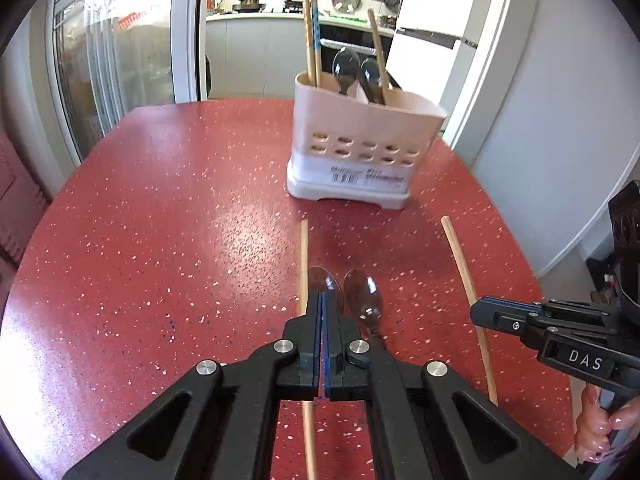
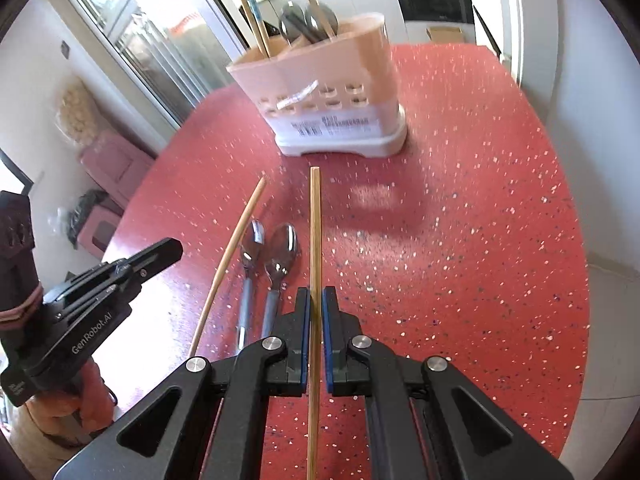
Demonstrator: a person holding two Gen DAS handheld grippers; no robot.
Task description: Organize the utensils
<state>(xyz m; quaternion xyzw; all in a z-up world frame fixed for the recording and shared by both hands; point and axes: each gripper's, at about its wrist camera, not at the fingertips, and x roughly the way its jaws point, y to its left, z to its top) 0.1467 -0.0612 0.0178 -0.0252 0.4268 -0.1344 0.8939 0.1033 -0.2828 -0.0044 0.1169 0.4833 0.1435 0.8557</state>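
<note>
Right chopstick (image 2: 315, 240) lies flat on the red bench (image 2: 460, 240), long axis running 6 to 12 o'clock in the right wrist view, far tip aimed at the caddy (image 2: 320, 92) at 12. It runs straight down the centreline of the right gripper (image 2: 315, 294); the pads sit either side of the stick with a thin gap showing each side, so nearly closed around it but not clearly clamped. Can't tell if it's lifted off the bench yet.

At 10–11 o'clock of that stick: two spoons (image 2: 276, 256) side by side, bowls toward the caddy, handles toward the camera. Further left, the second chopstick (image 2: 228, 264), angled slightly, tip leaning to 1 o'clock.

Left gripper (image 1: 322, 300) is pressed together, nothing visibly between the pads; it hovers over the left spoon (image 1: 326, 284), with the left chopstick (image 1: 303, 264) just at its 9 o'clock.

Caddy already holds chopsticks and two spoons upright in separate compartments.

Judgement: right arm owns the next move. Stick is already aligned with the gripper axis, so firm up the pinch, lift, tilt upright, then go to 12 o'clock into the chopstick compartment. Risk: the long stick pivots in the pads.
</note>
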